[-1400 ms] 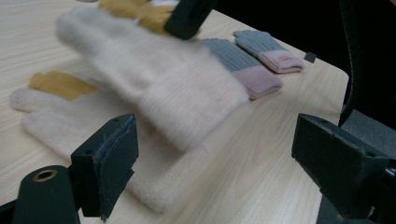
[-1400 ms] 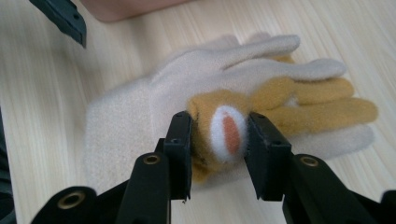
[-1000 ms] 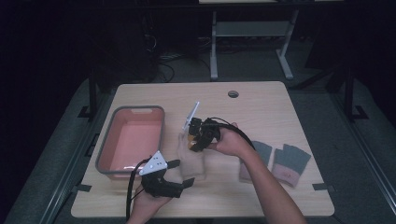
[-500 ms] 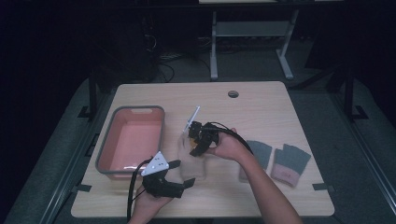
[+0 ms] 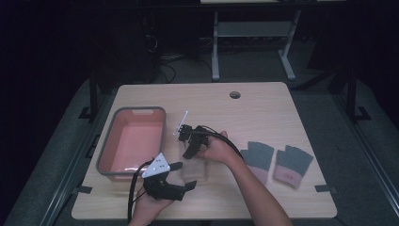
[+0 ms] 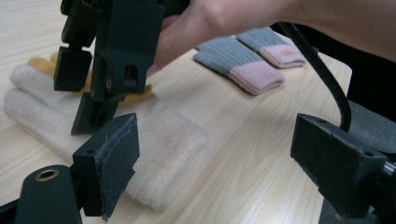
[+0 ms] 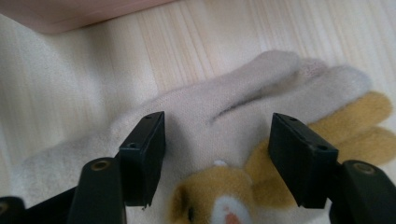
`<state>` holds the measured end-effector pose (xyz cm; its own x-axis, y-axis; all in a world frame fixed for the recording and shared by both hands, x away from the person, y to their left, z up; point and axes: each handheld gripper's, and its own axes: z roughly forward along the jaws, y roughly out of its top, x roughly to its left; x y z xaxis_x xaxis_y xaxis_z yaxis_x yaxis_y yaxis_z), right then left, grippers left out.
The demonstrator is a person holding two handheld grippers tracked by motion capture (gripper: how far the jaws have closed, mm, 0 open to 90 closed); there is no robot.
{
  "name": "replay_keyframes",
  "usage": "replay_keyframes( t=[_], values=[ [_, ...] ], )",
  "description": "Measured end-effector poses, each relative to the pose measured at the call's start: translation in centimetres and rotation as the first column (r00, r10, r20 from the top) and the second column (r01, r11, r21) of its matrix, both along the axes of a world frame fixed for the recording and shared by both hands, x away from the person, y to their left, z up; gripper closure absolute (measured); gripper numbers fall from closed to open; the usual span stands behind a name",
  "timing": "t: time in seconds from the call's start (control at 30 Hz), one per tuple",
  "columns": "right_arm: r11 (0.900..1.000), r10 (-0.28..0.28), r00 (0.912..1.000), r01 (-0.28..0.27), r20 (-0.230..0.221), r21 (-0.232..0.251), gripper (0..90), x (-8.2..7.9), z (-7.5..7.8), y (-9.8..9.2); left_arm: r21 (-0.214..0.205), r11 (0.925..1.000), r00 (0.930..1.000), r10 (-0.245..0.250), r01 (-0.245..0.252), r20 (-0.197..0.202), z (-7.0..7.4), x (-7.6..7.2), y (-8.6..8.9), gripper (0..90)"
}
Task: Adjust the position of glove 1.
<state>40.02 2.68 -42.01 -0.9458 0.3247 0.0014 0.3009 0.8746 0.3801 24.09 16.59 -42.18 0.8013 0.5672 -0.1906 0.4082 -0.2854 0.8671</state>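
High view dim, surroundings black, table (image 5: 263, 108) softly lit. Gripper views brighter; near jaws blurred, soft shadows beneath.

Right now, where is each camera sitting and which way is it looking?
High view: above the table, looking forward and down; both forearms, left gripper, right gripper.
Left gripper view: rides the left gripper, facing the cream glove.
Right gripper view: looks down between its open jaws.
All share that glove.
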Motion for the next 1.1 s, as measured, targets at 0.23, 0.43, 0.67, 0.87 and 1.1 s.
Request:
replay_keyframes(
  t=[0.23, 0.43, 0.67, 0.87, 1.1],
  values=[
    [0.9995, 0.005, 0.9999, -0.005, 0.011, -0.032, 40.0, -0.3, 0.2, -1.6, 0.001, 1.0, 0.9998, -0.009, 0.009, -0.017, -0.1, 0.1, -0.3, 15.5],
    [0.9981, -0.056, 0.9983, 0.057, 0.012, -0.024, 40.2, -0.7, 0.2, -4.4, 0.004, 0.9999, 0.9991, -0.013, 0.014, -0.041, -0.2, 0.3, -0.9, 15.5],
    [0.994, -0.108, 0.9941, 0.108, 0.006, 0.016, 36.8, -0.9, 0.4, -6.4, 0.013, 0.9999, 0.9977, 0.003, -0.002, -0.067, -0.3, 0.9, -1.7, 16.1],
    [0.9786, -0.173, 0.9848, 0.174, -0.018, 0.11, 32.9, -1.8, 2.1, -8.2, 0.013, 0.9996, 0.9932, 0.027, -0.026, -0.113, -0.2, 2.1, -2.9, 16.4],
    [0.929, -0.291, 0.9535, 0.301, -0.078, 0.215, 31.8, -3.6, 2.7, -11.8, 0.038, 0.9971, 0.9817, 0.072, -0.066, -0.176, -0.7, 3.4, -4.1, 21.1]
  ],
)
